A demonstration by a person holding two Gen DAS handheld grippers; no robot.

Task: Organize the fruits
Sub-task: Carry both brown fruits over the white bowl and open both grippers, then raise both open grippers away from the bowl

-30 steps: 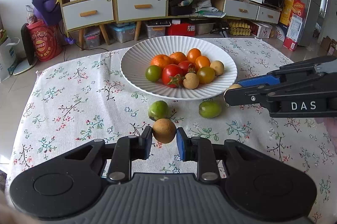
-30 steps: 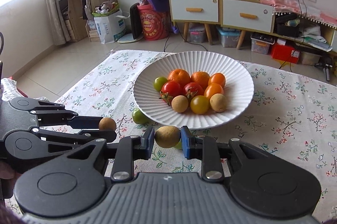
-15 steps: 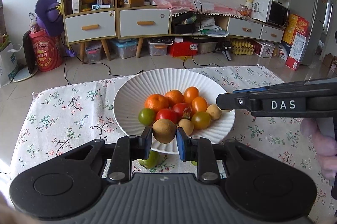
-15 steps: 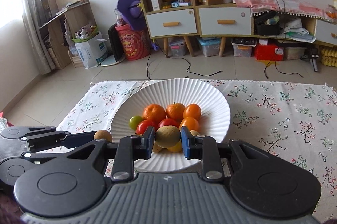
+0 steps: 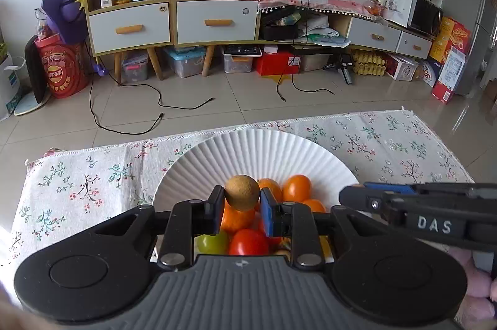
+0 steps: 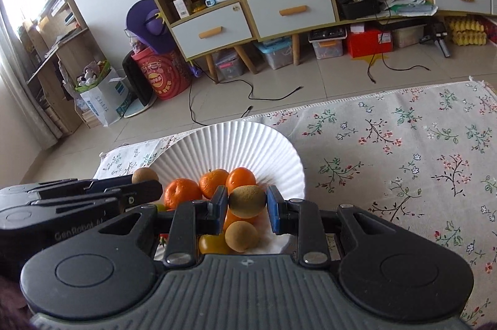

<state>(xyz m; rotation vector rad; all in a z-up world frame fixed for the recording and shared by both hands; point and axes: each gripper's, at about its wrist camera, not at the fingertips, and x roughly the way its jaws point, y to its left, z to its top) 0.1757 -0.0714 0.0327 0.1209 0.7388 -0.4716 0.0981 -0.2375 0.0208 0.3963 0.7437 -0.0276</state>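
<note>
A white ribbed plate [image 5: 264,153] [image 6: 242,143] on the floral cloth holds oranges [image 5: 296,188], a red tomato [image 5: 248,241], a green one [image 5: 212,241] and brown round fruits [image 6: 241,236]. My left gripper [image 5: 242,207] is shut on a brown round fruit [image 5: 242,192], held above the piled fruit. My right gripper [image 6: 247,205] is shut on another brown round fruit [image 6: 247,201], also over the plate. Each gripper shows side-on in the other's view: the right gripper [image 5: 351,194] to the right, the left gripper [image 6: 155,187] to the left with its brown round fruit [image 6: 145,175].
The floral cloth [image 6: 403,149] spreads to the right of the plate. Beyond its far edge lies tiled floor with loose cables [image 5: 155,118], then cabinets with drawers [image 5: 214,22] and storage boxes. A hand in a pink sleeve [image 5: 478,289] sits at the lower right.
Both grippers, each keeping its brown fruit, moved forward from the near cloth to above the plate. The green fruits on the cloth dropped out of view. The right view has tilted.
</note>
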